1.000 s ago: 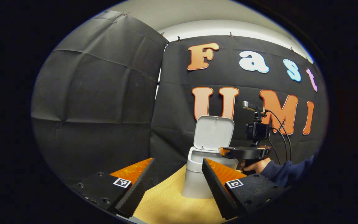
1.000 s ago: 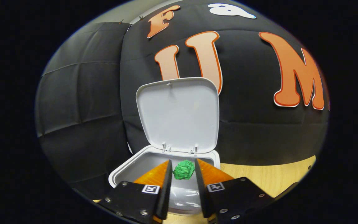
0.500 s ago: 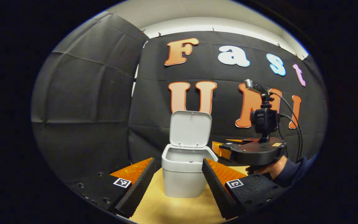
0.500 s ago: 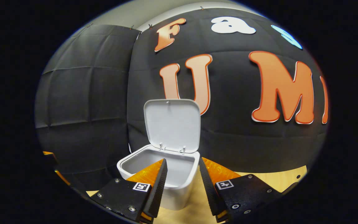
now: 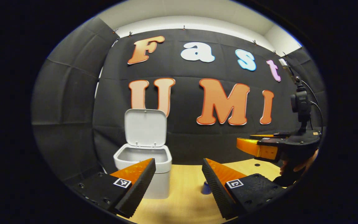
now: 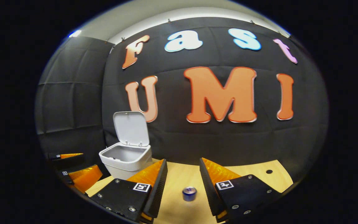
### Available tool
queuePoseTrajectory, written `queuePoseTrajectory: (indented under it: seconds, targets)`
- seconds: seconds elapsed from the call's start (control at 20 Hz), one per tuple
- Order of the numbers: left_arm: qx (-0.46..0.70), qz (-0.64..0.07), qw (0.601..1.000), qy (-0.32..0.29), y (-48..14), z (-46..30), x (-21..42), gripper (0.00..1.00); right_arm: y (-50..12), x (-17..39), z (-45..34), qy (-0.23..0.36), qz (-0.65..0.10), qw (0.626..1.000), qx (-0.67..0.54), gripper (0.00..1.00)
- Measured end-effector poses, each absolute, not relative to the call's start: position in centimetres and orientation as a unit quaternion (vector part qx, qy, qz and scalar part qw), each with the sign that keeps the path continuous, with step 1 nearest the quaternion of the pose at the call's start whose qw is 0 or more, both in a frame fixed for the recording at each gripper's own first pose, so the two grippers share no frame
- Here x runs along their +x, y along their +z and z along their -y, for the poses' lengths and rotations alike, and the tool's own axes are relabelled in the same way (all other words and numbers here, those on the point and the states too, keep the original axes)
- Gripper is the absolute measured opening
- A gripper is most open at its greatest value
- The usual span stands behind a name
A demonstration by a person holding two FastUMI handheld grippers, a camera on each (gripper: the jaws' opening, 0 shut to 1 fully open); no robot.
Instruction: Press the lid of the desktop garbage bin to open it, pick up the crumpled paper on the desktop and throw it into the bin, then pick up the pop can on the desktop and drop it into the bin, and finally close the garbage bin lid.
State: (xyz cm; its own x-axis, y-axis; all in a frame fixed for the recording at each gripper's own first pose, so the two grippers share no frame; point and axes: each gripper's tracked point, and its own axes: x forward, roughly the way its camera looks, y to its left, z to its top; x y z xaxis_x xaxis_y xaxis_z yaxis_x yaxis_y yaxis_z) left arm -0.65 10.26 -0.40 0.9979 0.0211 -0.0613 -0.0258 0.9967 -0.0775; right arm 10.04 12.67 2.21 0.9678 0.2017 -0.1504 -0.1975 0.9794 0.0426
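We lower the right gripper (image 6: 182, 174), jaws apart and empty, squarely over the upright pop can (image 6: 189, 193) just ahead, then close at mid-height.

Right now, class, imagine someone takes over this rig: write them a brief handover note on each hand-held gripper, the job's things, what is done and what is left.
Left hand-held gripper: open, holding nothing, raised over the table.
Right hand-held gripper: open, holding nothing, pointing at the pop can.
Bin: on the left of the table, lid standing open.
Pop can: upright on the table, right of the bin, untouched.
Done: lid opened. The crumpled paper is not on the visible tabletop; the bin's bottom is hidden.
Left: grasp the can, drop it in the bin, close the lid.
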Motion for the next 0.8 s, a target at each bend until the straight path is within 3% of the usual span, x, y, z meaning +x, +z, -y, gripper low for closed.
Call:
queuePoseTrajectory:
  seconds: [0.3, 0.55, 0.8]
  targets:
    - [-0.014, -0.039, 0.997, -0.063, -4.6, -1.8, 2.4, 0.95, 1.7, 8.5, -4.2, 0.021, -0.082, 0.996, 0.02, 0.62]
    - [-0.001, -0.069, 0.996, -0.054, -12.0, 0.3, 6.4, 0.94, 1.9, 8.2, -0.4, -0.017, -0.084, 0.996, 0.013, 0.62]
    - [0.022, -0.158, 0.986, -0.049, -23.9, 2.3, 10.7, 0.95, 2.0, 7.7, 1.3, -0.041, -0.096, 0.994, -0.004, 0.62]
